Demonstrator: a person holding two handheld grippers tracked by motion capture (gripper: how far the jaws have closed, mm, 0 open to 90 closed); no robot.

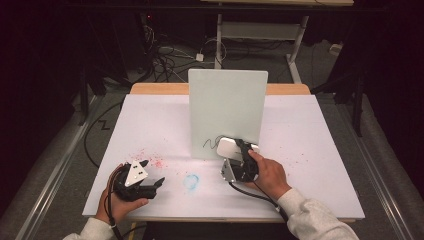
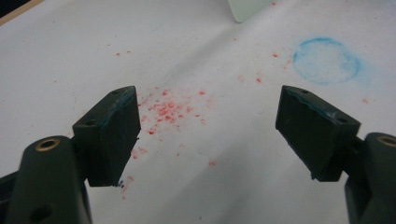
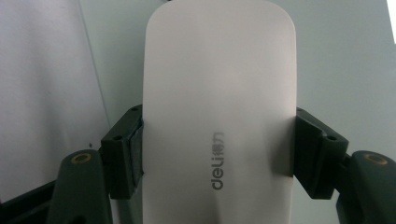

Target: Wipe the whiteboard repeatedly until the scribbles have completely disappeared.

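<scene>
A pale whiteboard (image 1: 227, 112) stands upright in the middle of the table, with a black scribble (image 1: 212, 141) near its lower edge. My right gripper (image 1: 240, 150) is shut on a white board eraser (image 1: 231, 148), which it holds against the bottom of the board beside the scribble. In the right gripper view both pads clamp the eraser's (image 3: 219, 70) sides, with the board (image 3: 345, 70) right behind it. My left gripper (image 1: 153, 171) rests at the front left of the table, open, nothing between its pads (image 2: 114, 135).
White paper (image 1: 300, 145) covers the table. Red specks (image 2: 166, 109) lie scattered ahead of the left gripper, and a faint blue ring stain (image 1: 191, 181) sits between the two hands. Cables and a desk frame (image 1: 260, 30) lie on the floor beyond the table.
</scene>
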